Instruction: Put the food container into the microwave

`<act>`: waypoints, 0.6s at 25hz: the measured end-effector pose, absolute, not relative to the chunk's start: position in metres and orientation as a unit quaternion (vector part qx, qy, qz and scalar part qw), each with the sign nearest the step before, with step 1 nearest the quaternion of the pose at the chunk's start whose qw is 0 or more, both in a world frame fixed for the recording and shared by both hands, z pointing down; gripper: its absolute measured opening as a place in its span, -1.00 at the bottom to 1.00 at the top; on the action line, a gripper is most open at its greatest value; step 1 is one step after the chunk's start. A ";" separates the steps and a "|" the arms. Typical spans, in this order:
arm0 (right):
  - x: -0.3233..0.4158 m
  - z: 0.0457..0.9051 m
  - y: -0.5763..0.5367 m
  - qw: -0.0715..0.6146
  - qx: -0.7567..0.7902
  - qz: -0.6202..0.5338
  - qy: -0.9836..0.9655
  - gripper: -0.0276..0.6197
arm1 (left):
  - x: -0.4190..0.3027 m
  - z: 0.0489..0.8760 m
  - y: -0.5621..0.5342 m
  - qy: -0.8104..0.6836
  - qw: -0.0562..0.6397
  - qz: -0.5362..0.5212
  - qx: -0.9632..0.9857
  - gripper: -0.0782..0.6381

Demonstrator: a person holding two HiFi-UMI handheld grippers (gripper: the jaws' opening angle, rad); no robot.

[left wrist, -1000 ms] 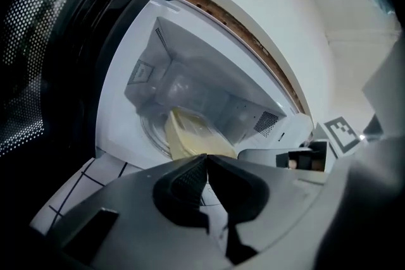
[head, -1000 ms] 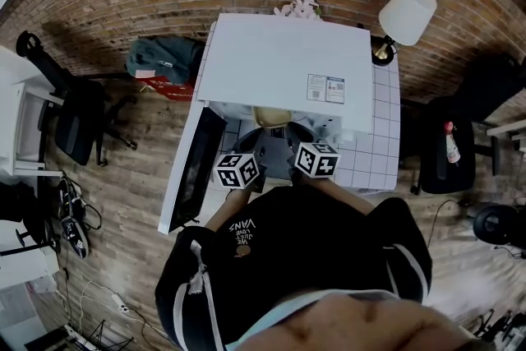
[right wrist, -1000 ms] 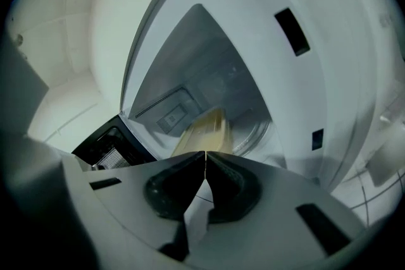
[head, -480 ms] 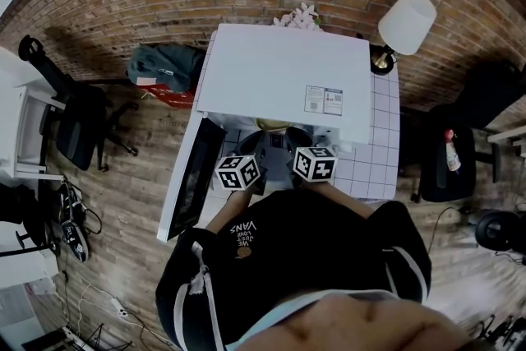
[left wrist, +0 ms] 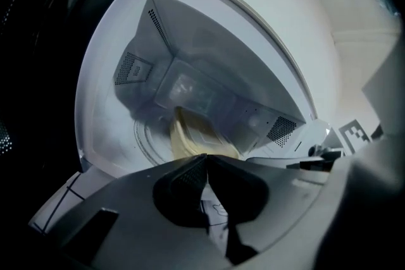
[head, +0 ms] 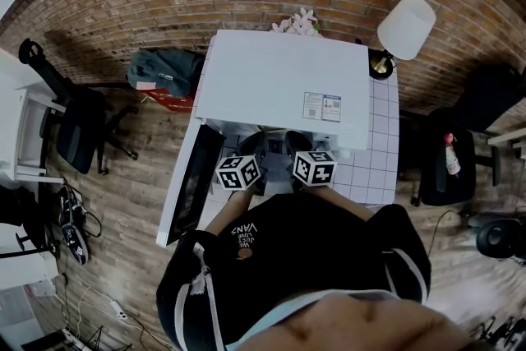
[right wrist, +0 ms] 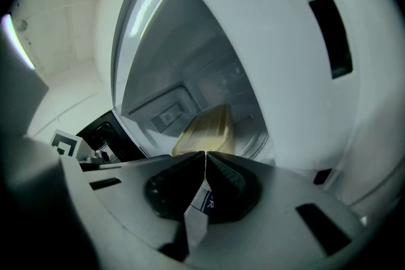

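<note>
Door stands open at left. Left gripper closed, nothing held. Container sits inside microwave, just beyond the tips. Right gripper closed, empty. Judgement: back both out straight without nudging container.

Shirt: "VANS" in white, upside down from up here; smaller lines beside it too fine to read. Microwave top: two stickers, print too small. Left cube, right cube: black-and-white square markers, no letters. Right tag, behind my right claw: letter "R". Left tag, behind left claw: faint outline mark, can't read it.
</note>
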State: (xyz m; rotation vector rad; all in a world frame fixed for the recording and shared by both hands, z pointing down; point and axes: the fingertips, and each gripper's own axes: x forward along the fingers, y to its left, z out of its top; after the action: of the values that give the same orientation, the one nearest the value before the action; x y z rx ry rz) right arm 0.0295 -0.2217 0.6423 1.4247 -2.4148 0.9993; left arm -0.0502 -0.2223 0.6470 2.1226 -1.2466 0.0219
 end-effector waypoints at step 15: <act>0.034 0.636 -0.216 0.067 0.485 0.330 -0.807 -0.89 | -0.055 0.641 -0.216 -0.484 0.321 0.007 0.814 -0.74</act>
State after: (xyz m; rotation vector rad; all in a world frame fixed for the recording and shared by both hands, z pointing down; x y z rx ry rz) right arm 0.0338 -0.2162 0.6365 1.4627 -2.4331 0.9951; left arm -0.0553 -0.2159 0.6407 2.1374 -1.2716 0.0185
